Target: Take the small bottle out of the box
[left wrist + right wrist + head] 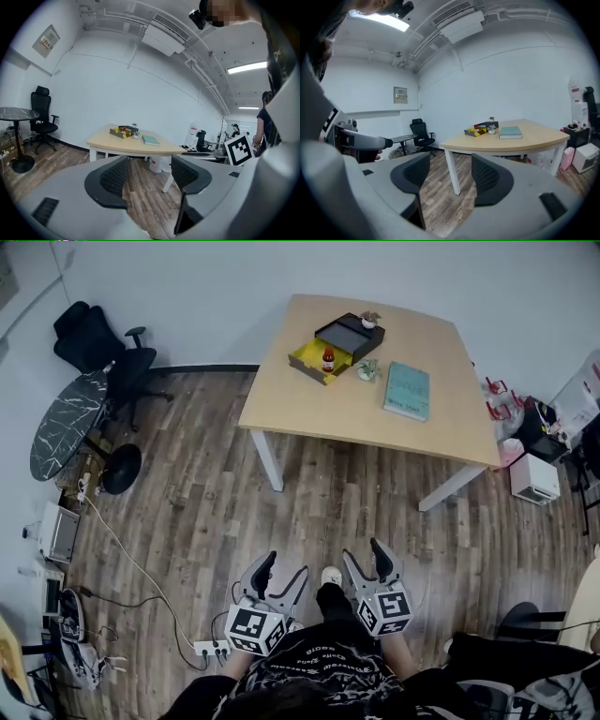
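The small bottle (327,358), brown with a red cap, stands upright in an open yellow box (310,357) with a black lid (349,336), at the far side of a light wooden table (319,409). Both grippers hang far from it, low over the floor near the person's body. The left gripper (284,568) and the right gripper (364,552) are open with nothing between their fingers. The left gripper view shows its jaws (149,176) apart and the box (121,132) small in the distance. In the right gripper view the jaws (450,176) are apart, and the box (477,131) is far off.
On the table also lie a teal book (407,390), a small potted plant (368,321) and a small greenish object (367,369). A black office chair (98,343) and a round dark table (66,423) stand at left. A power strip (211,648) with cables lies on the wood floor.
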Motion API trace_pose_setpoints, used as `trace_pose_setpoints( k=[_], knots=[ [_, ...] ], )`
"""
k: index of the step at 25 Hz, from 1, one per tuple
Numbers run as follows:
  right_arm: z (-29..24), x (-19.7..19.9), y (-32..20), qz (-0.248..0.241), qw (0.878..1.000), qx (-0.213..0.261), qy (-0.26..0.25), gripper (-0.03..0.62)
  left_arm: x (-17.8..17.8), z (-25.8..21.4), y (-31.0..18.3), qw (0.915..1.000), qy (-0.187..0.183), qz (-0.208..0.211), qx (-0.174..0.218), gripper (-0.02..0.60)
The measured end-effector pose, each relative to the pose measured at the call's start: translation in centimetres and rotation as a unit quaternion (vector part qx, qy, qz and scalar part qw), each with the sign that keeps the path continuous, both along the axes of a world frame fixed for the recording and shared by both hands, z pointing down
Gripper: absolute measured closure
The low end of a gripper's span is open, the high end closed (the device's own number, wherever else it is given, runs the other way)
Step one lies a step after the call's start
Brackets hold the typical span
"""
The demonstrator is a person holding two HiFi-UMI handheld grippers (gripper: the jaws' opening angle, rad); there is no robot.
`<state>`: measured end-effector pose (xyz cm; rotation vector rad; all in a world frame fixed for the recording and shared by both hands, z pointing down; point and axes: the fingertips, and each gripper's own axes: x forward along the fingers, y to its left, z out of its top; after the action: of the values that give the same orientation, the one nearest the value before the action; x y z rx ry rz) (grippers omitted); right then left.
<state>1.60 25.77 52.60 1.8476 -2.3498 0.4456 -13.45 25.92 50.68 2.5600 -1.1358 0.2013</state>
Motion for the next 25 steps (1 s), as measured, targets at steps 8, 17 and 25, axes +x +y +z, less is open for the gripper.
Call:
trace_pose_setpoints(
  k=[8,17,25],
  knots=[
    [-0.2,4.3,-7.7,-0.032,0.999,0.004,0.032,0.306,3.2,0.0,-7.9,0.9989,-0.003,-0.047,-0.009,0.284],
    [-0.2,9.2,-13.3,-0.051,0.998,0.004,0.033,0.306,8.2,1.1,-13.4,0.9968,-0.021,-0.074,-0.023,0.284],
    [-0.3,11.9,-16.9,-0.06,0.997,0.008,0.037,0.306,11.3,1.6,-16.3,0.9966,-0.008,-0.075,-0.033,0.284]
  ],
)
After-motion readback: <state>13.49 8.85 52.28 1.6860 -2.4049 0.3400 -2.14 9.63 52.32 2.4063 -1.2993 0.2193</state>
